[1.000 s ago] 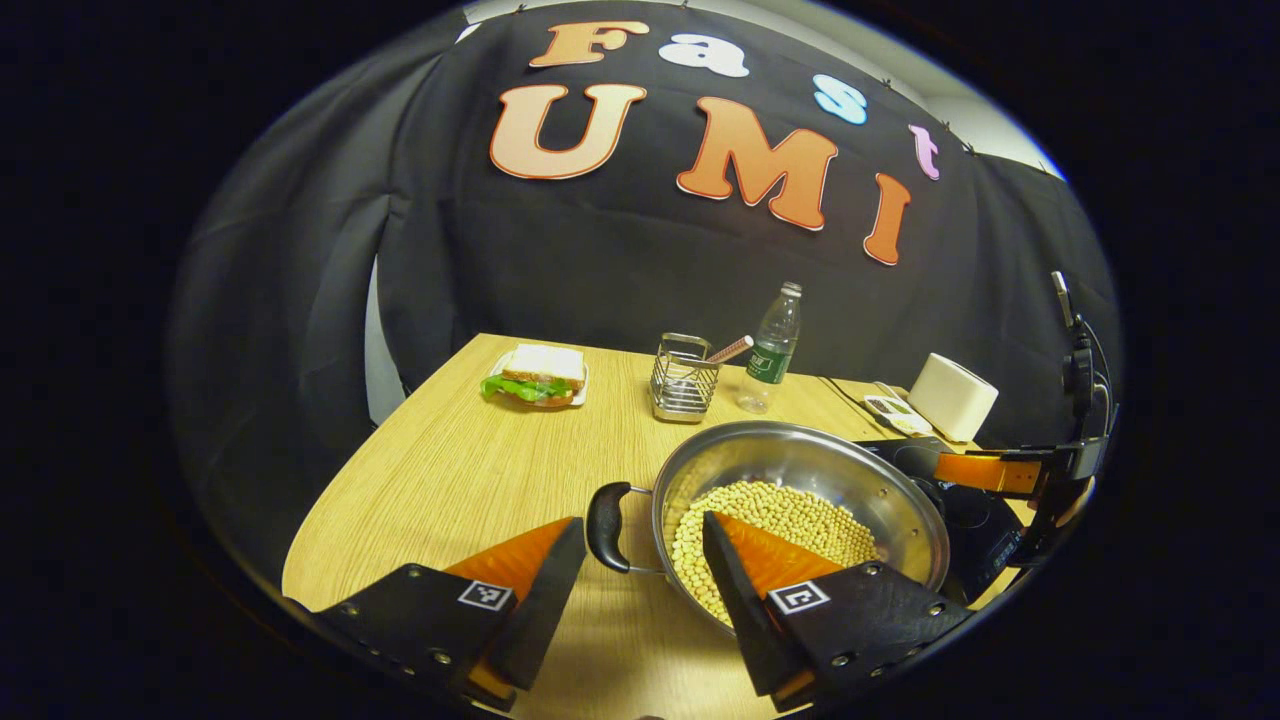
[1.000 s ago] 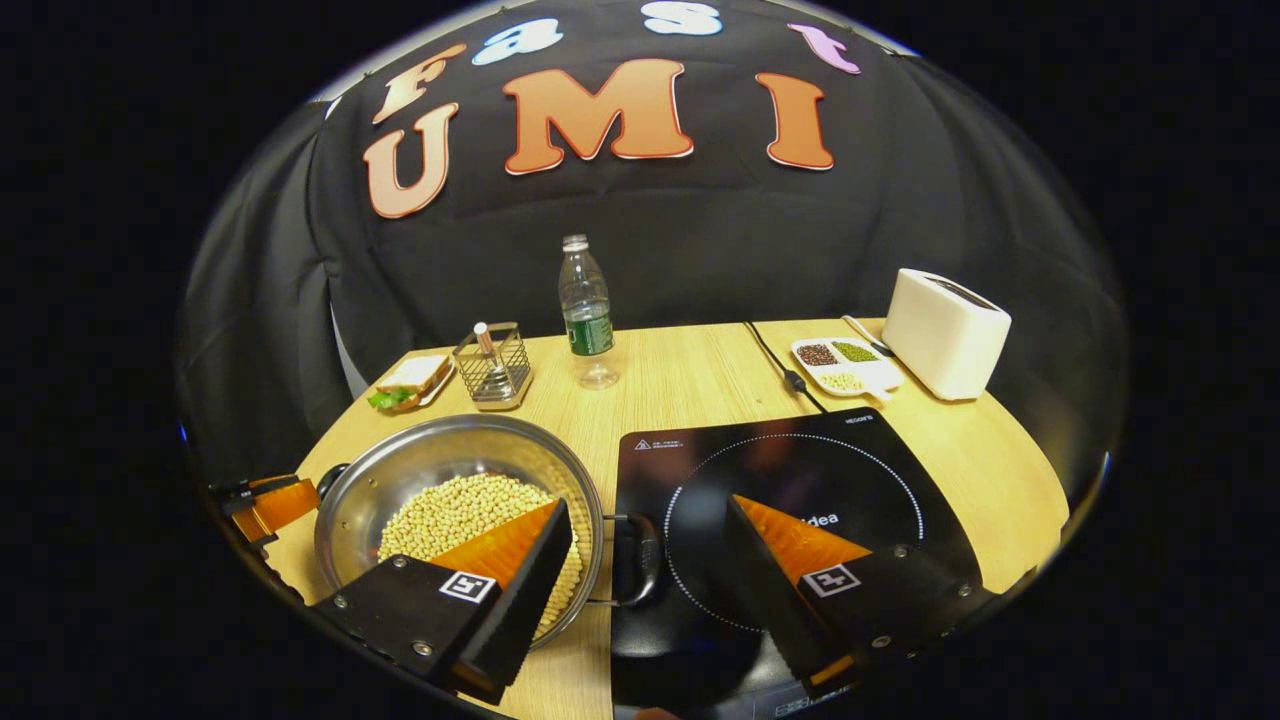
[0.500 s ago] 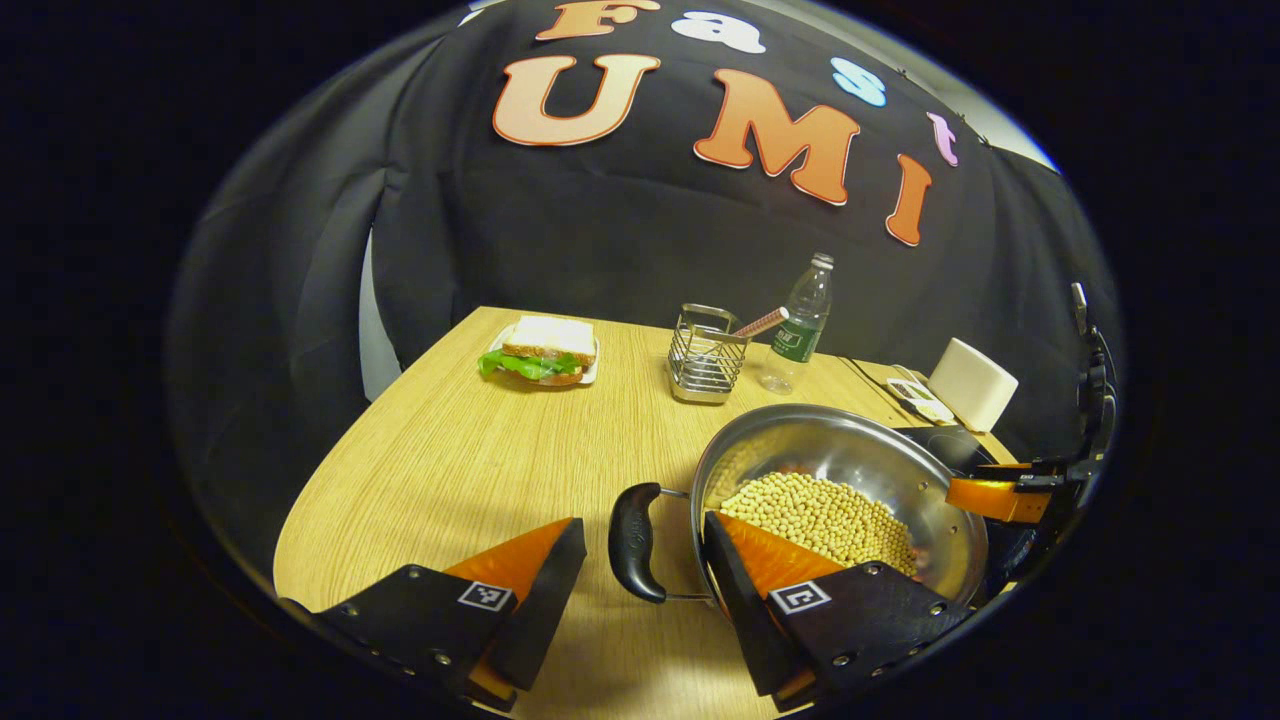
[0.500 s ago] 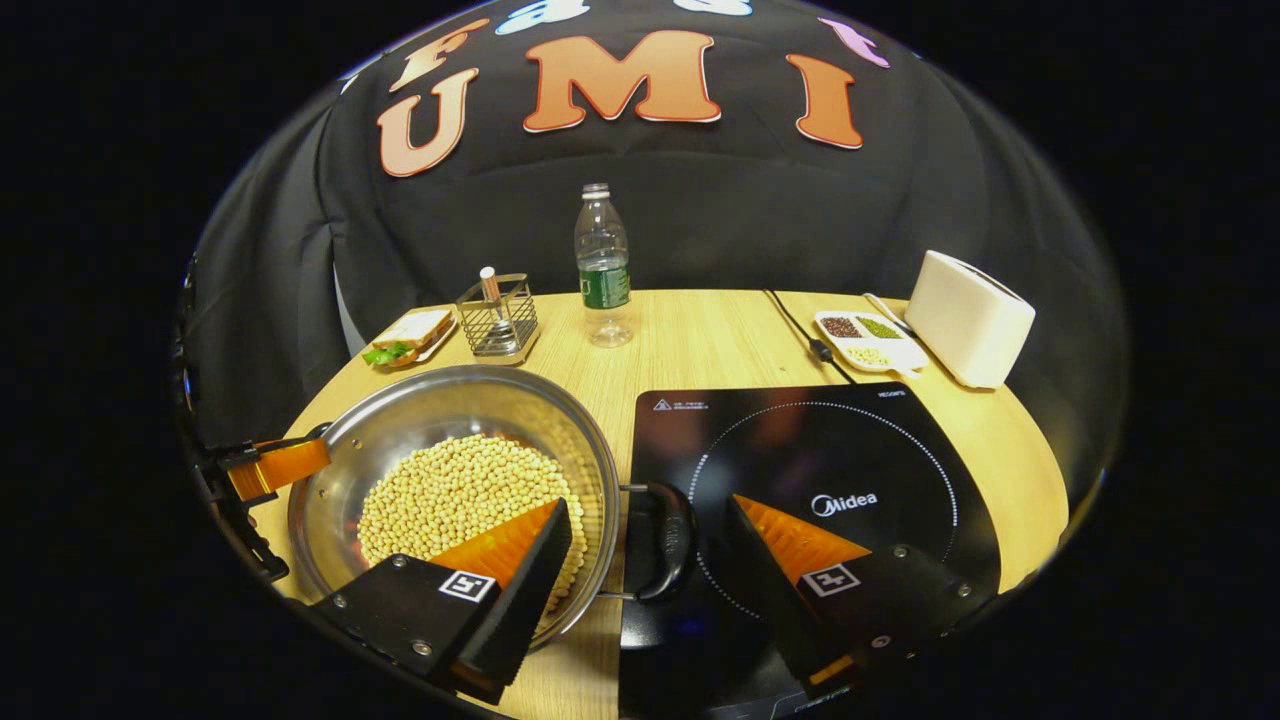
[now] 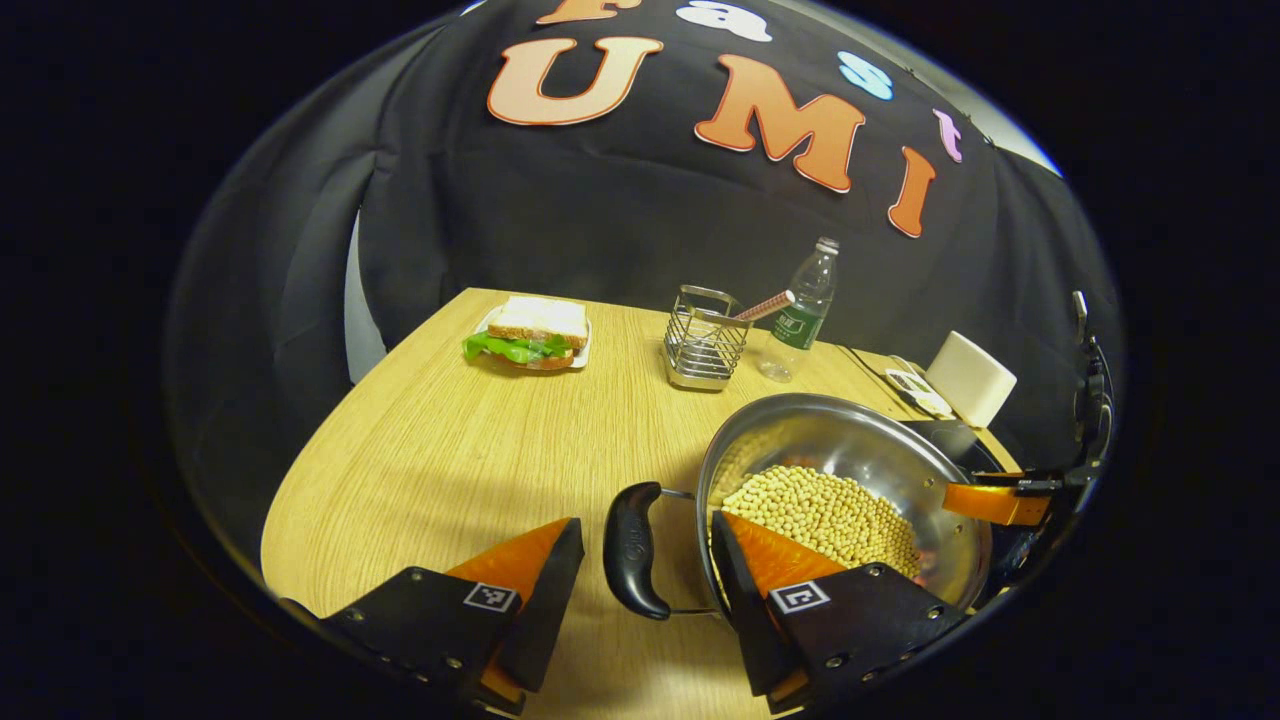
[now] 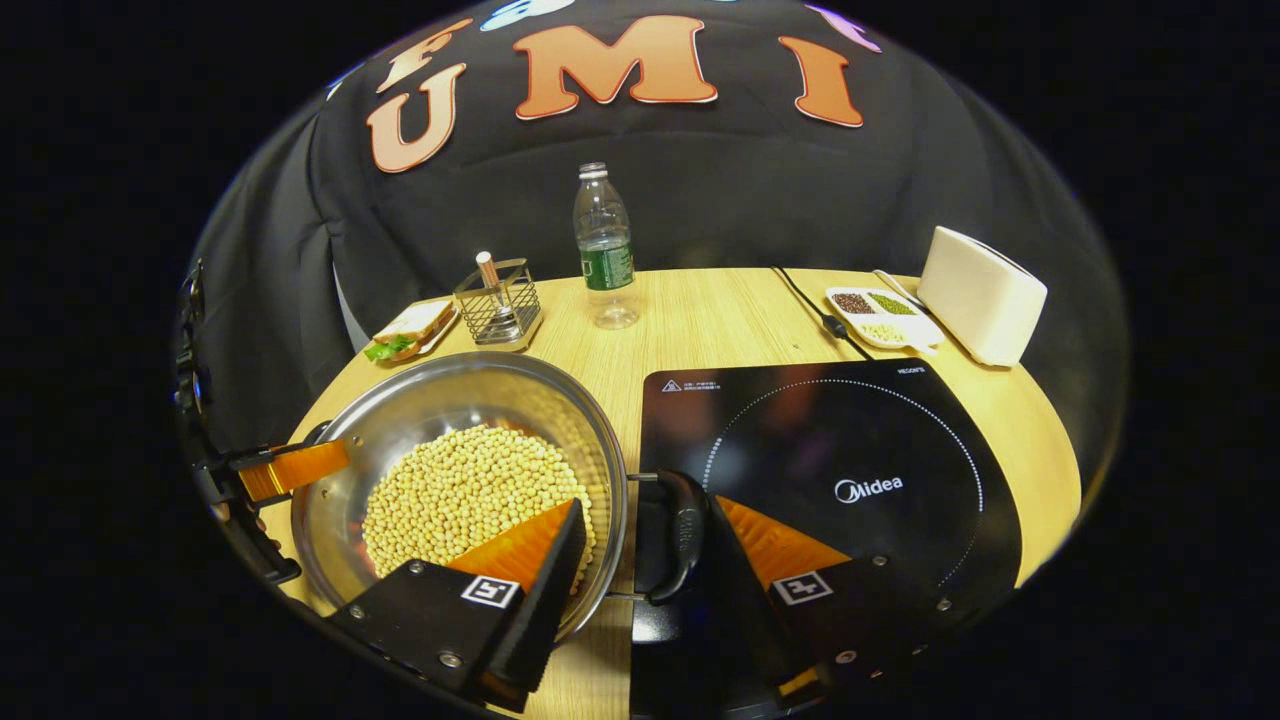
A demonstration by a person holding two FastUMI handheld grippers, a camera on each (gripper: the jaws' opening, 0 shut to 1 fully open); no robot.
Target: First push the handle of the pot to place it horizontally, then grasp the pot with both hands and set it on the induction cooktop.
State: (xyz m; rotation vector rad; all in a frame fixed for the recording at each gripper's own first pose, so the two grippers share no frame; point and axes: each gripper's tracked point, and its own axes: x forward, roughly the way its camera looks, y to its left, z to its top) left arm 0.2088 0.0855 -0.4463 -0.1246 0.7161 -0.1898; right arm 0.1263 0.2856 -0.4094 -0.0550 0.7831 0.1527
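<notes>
Fingers on both of your grippers stand apart, each pair straddling one black loop handle of the pot [image 5: 840,480] without pressing on it yet: the left gripper [image 5: 640,560] brackets the left handle [image 5: 630,548], the right gripper [image 6: 640,545] brackets the right handle [image 6: 680,535]. You have the pot on the desk [image 5: 440,450], just beside the induction cooktop [image 6: 830,450], its right handle already overlapping the cooktop's near left edge. Expect weight: it is a wide steel pot carrying a deep heap of soybeans [image 6: 465,495], stiff but slick-walled, and the beans will slide if you tilt it, so take it by the two handles only and keep them level. Whether the right handle is quite centred between your fingers is hard to judge from so low an angle. Toward the far edge stand a wire rack [image 6: 500,305], a water bottle [image 6: 604,250], a sandwich on a plate [image 5: 525,335], a divided dish [image 6: 880,318] and a white toaster [image 6: 980,295], all well apart from your short path sideways. A power cord [image 6: 815,312] lies behind the cooktop, clear of the glass.
</notes>
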